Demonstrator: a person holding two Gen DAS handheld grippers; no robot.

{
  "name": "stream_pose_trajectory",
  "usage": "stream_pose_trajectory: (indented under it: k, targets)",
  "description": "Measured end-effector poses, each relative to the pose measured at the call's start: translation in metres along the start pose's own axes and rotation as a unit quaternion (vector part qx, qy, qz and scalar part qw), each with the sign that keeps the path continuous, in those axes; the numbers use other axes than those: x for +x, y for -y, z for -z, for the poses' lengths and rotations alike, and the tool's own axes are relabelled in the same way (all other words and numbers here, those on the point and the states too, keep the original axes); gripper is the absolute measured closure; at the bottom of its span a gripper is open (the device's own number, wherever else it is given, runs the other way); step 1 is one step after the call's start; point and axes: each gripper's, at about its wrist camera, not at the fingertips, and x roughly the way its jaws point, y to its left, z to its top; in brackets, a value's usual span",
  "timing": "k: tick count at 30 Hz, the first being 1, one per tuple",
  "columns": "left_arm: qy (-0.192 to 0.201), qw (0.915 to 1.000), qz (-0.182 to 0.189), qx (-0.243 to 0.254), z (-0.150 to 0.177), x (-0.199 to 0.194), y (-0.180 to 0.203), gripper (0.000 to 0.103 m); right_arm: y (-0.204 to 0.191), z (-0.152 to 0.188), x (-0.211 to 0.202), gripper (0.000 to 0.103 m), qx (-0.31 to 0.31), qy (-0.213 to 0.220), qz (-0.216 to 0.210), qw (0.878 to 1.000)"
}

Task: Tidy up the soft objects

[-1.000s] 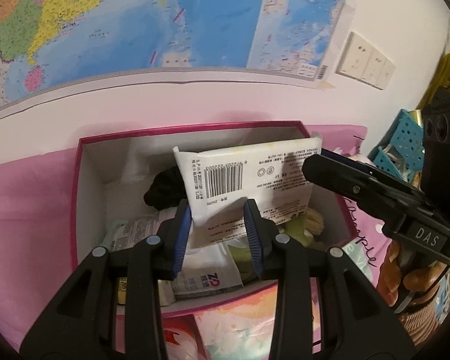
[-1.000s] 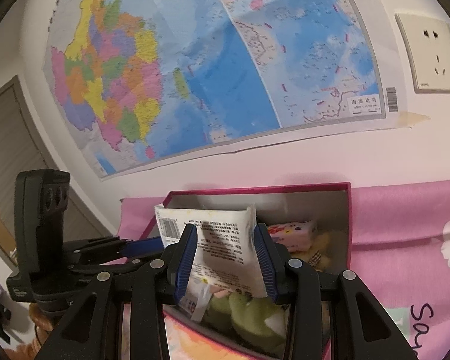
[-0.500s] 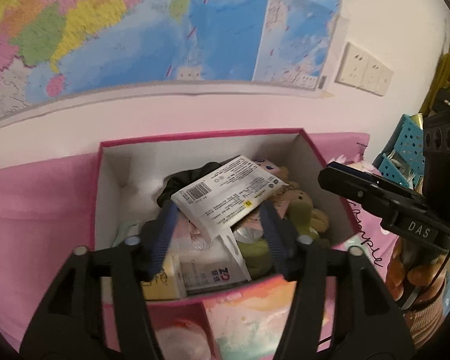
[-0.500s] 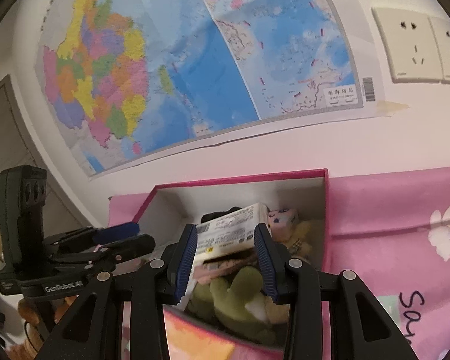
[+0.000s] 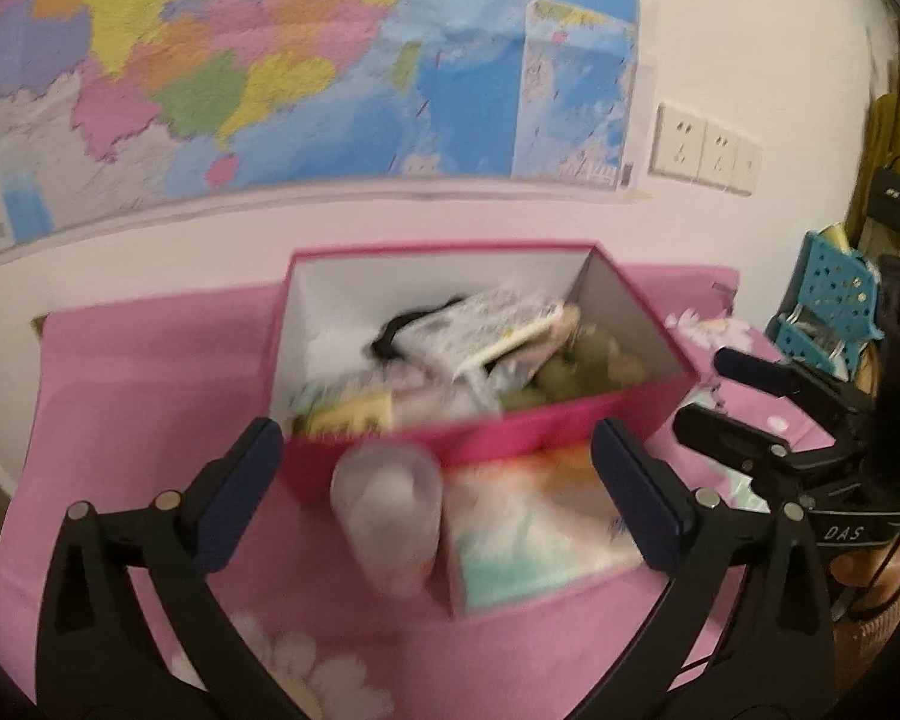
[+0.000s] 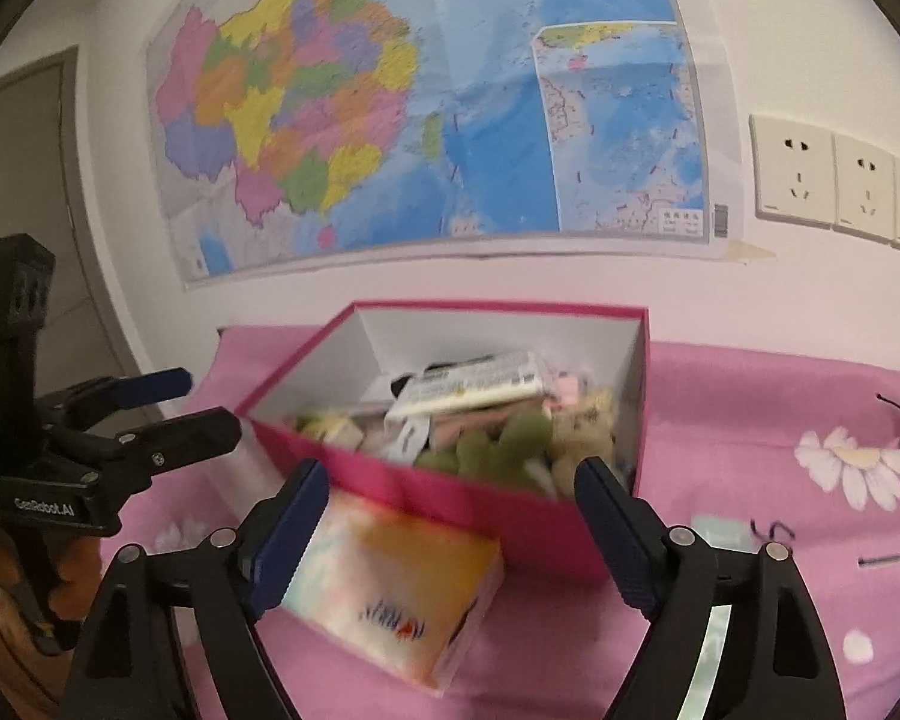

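Note:
A magenta box (image 5: pixel 510 441) (image 6: pixel 450 495) stands on the pink cloth against the wall. It holds a white printed pack (image 5: pixel 486 324) (image 6: pixel 474 387) lying on top, green plush (image 6: pixel 504 441), a black item and other packs. My left gripper (image 5: pixel 438 489) is open and empty, pulled back before the box. My right gripper (image 6: pixel 444 531) is open and empty, also before the box. Each gripper shows in the other's view, the right (image 5: pixel 744 396) and the left (image 6: pixel 174 405).
A colourful tissue pack (image 5: pixel 534 528) (image 6: pixel 390 588) and a clear plastic container (image 5: pixel 390 510) lie in front of the box. A flower-print pink cloth (image 6: pixel 810 480) covers the surface. A blue perforated basket (image 5: pixel 834 306) stands at right. A map and sockets hang on the wall.
Both grippers let go of the white pack, which dropped flat into the box. Both opened wide and drew back from the box.

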Motion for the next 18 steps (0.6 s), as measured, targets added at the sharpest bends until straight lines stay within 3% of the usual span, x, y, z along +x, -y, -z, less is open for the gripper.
stream_pose_trajectory:
  k: [7,18]
  targets:
    - [-0.032,0.9990,-0.025,-0.020,0.036,-0.004,-0.003,0.001,-0.019,0.024,-0.012,0.005,-0.007,-0.004,0.008,1.000]
    - [-0.065,0.9962,-0.044,-0.037,0.067,-0.005,-0.007,0.001,-0.028,0.060,-0.013,0.005,-0.004,-0.048,0.011,0.999]
